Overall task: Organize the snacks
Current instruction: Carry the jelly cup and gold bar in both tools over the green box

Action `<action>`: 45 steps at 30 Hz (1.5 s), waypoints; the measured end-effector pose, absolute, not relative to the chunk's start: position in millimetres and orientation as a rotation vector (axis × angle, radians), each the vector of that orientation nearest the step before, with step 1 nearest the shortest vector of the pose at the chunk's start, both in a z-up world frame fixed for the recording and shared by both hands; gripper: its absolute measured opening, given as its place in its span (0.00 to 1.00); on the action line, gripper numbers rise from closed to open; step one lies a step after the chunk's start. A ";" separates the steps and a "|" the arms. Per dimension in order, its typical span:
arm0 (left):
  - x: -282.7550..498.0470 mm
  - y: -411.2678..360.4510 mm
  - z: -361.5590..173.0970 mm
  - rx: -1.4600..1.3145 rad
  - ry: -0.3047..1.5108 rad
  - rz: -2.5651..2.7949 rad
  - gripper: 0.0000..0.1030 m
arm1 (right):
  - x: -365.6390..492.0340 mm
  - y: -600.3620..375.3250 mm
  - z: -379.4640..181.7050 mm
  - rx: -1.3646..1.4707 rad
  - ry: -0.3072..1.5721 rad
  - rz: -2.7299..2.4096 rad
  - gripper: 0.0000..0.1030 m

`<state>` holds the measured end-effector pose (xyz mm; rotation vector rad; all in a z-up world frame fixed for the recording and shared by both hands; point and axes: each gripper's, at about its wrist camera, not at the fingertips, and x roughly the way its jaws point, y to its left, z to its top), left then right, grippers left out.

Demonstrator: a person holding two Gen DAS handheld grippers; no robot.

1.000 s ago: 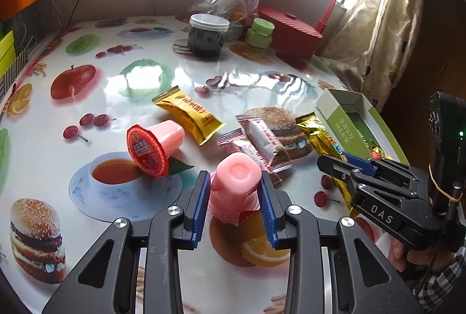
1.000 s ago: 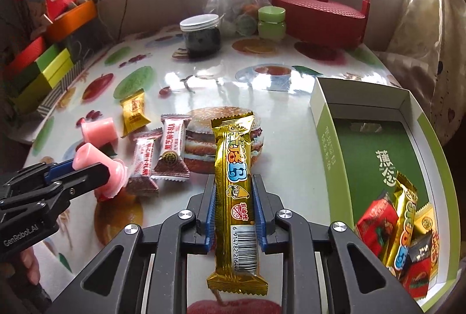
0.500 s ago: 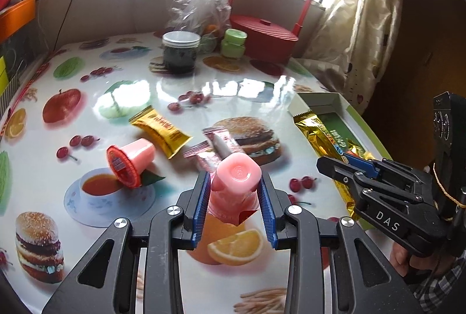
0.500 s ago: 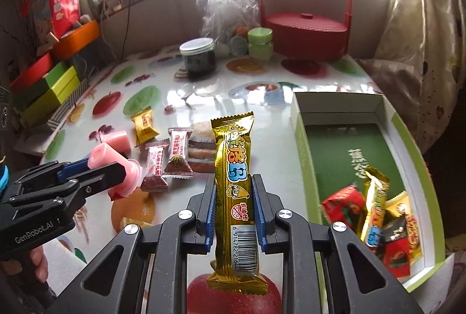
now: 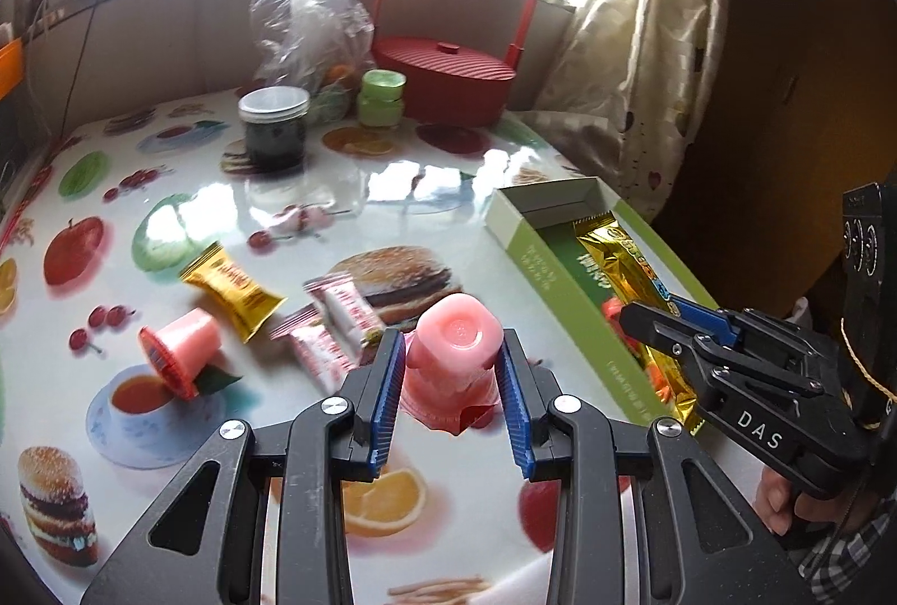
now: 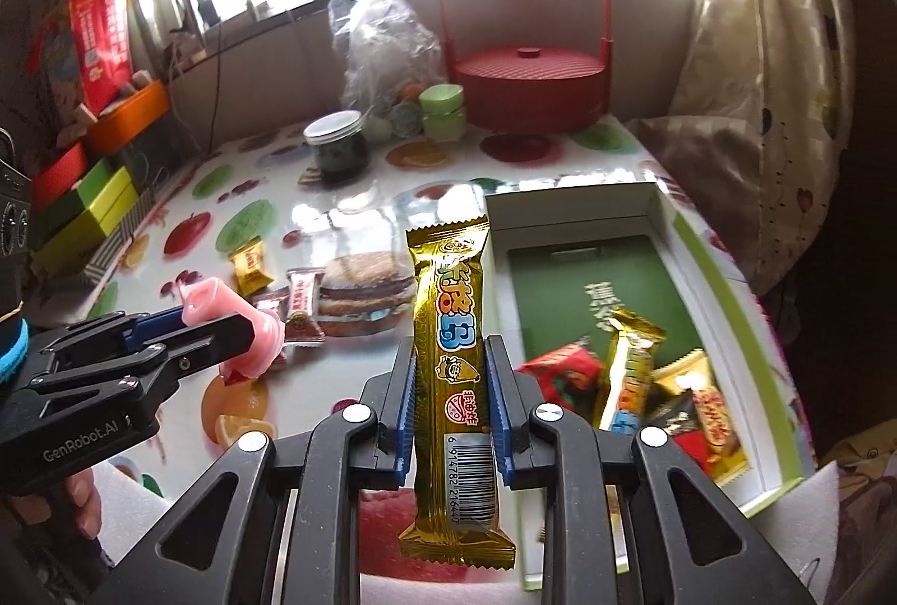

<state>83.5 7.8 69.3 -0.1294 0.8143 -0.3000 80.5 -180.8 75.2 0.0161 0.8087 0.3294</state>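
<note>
My left gripper (image 5: 453, 358) is shut on a pink jelly cup (image 5: 457, 352) and holds it above the table; it also shows in the right wrist view (image 6: 230, 319). My right gripper (image 6: 451, 369) is shut on a long gold snack bar (image 6: 453, 358), held beside the open green box (image 6: 729, 302); the bar also shows in the left wrist view (image 5: 628, 268) over the box (image 5: 538, 263). Several wrapped snacks (image 6: 644, 380) lie in the box. On the table lie a second pink jelly cup (image 5: 179, 352), a gold packet (image 5: 232, 288) and pink-white packets (image 5: 336, 319).
A dark jar (image 5: 273, 128), a green jar (image 5: 382, 97), a clear plastic bag (image 5: 308, 16) and a red lidded basket (image 5: 448, 78) stand at the back. Coloured boxes (image 6: 84, 207) line the left edge. A curtain (image 5: 633, 44) hangs at the right.
Both grippers have lifted higher and moved right, toward the green box, each keeping its snack. The gold bar now hangs over the box in the left wrist view.
</note>
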 end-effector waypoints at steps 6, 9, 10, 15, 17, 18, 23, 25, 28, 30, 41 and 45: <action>90.6 -11.3 75.8 -0.108 0.802 -0.341 0.33 | 78.6 -203.8 78.1 0.038 0.801 0.278 0.21; 94.5 -21.7 77.9 -0.101 0.800 -0.359 0.33 | 78.1 -214.4 77.9 0.048 0.799 0.255 0.21; 95.7 -24.9 78.4 -0.098 0.800 -0.364 0.33 | 77.9 -218.4 77.8 0.052 0.800 0.247 0.21; 101.5 -43.1 79.6 -0.084 0.801 -0.396 0.33 | 77.2 -234.2 75.7 0.063 0.803 0.214 0.21; 103.8 -49.2 79.1 -0.083 0.804 -0.407 0.33 | 77.5 -241.3 73.0 0.068 0.809 0.195 0.21; 105.5 -53.7 78.4 -0.081 0.804 -0.419 0.33 | 77.6 -244.8 71.6 0.072 0.812 0.186 0.21; 112.9 -71.5 75.0 -0.069 0.819 -0.449 0.33 | 78.4 -260.6 64.0 0.085 0.828 0.150 0.21; 115.4 -79.0 74.1 -0.065 0.822 -0.463 0.33 | 79.3 -266.4 61.0 0.088 0.833 0.137 0.21; 119.9 -88.9 74.1 -0.061 0.823 -0.480 0.33 | 80.1 -275.0 57.4 0.095 0.841 0.121 0.21; 121.7 -95.0 74.0 -0.057 0.822 -0.489 0.33 | 81.0 -278.5 55.0 0.098 0.847 0.111 0.21; 141.4 -120.0 64.4 -0.033 0.850 -0.516 0.33 | 86.7 -288.4 42.5 0.086 0.876 0.075 0.21; 149.5 -125.5 54.6 -0.028 0.876 -0.511 0.33 | 88.5 -289.9 39.3 0.087 0.879 0.074 0.21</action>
